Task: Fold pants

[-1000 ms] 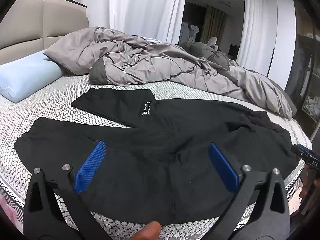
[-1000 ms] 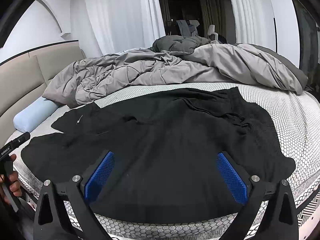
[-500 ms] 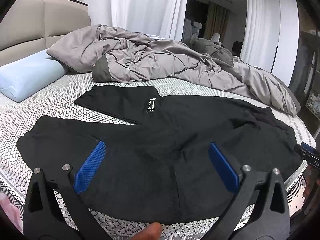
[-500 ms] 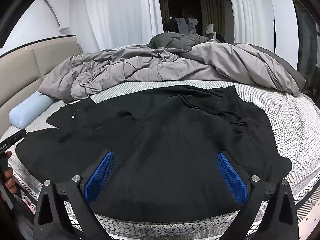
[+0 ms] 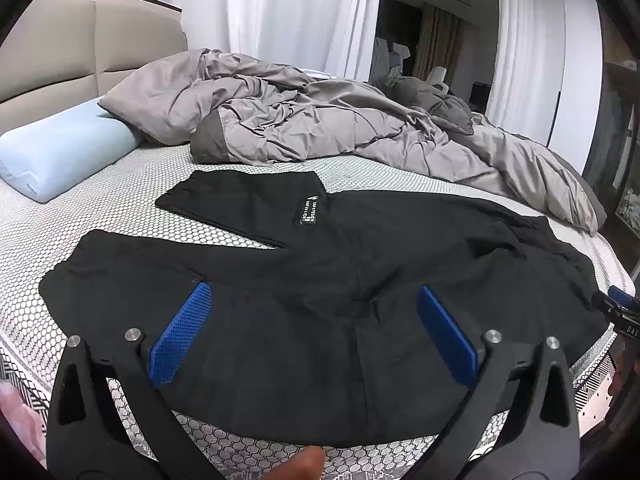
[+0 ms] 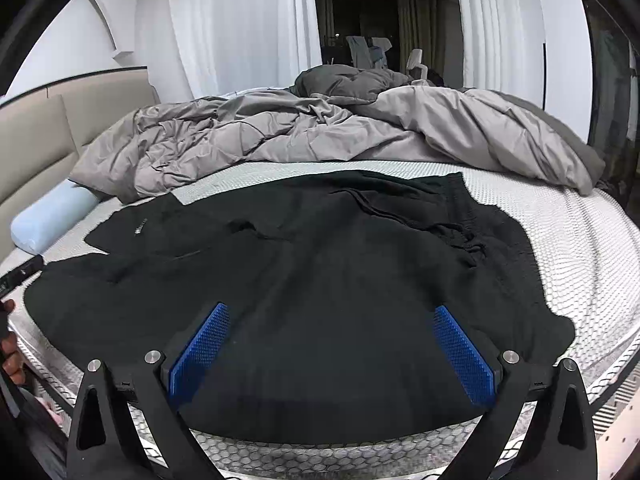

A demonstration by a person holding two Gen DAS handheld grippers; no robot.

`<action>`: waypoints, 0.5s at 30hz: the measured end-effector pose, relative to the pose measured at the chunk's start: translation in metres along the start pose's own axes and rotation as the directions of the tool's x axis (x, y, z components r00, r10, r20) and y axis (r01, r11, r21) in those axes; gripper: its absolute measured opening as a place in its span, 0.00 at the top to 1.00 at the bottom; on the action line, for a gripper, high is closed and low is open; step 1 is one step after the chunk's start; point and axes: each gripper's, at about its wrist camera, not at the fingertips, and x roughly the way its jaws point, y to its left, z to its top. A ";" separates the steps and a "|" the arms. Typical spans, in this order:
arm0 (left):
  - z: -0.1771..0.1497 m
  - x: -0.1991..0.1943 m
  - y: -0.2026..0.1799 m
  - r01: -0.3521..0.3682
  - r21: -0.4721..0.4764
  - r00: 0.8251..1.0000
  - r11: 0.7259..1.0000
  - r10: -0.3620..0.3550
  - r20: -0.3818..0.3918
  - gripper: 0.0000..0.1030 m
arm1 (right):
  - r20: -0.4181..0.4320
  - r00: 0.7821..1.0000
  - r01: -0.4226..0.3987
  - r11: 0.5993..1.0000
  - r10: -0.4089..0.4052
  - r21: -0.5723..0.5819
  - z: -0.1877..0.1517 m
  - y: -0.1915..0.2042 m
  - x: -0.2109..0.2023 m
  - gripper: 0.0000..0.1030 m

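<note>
Both my left claw [image 5: 310, 334] and right claw [image 6: 330, 356] hung released over the pants [image 5: 320, 280], seemingly soft, limp, light; I judged the far leg's hem [image 5: 176, 196] the best hold.

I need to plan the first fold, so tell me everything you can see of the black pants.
The black pants lie spread flat on the honeycomb-patterned bed cover, legs splayed apart toward the blue pillow. The fabric looks soft, matte and lightly wrinkled. A small black label with white print sits on the far leg; the waistband end is bunched. Both grippers hover open near the pants; neither visibly touches them.
</note>
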 end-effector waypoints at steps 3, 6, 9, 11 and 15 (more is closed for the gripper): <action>0.001 -0.001 0.000 -0.018 0.001 1.000 1.000 0.018 -0.003 0.01 | -0.002 0.999 0.050 0.996 -0.050 -0.069 0.000 0.009 0.001 0.00; 0.003 -0.001 0.003 -0.056 0.008 0.998 0.998 0.056 -0.005 0.01 | -0.013 0.999 0.032 0.995 -0.033 -0.095 0.004 0.011 -0.002 0.00; 0.009 0.000 0.014 -0.106 -0.004 0.994 0.994 0.106 -0.013 0.01 | -0.005 0.999 0.033 0.990 -0.034 -0.137 0.012 0.013 -0.009 0.00; 0.014 -0.002 0.030 -0.140 -0.044 0.990 0.989 0.138 -0.035 0.01 | 0.026 0.998 0.065 0.983 -0.061 -0.173 0.018 0.008 -0.015 0.00; 0.021 -0.013 0.072 -0.146 -0.126 0.989 0.981 0.144 -0.020 0.01 | -0.021 0.993 0.109 0.979 -0.114 -0.173 0.023 -0.018 -0.012 0.00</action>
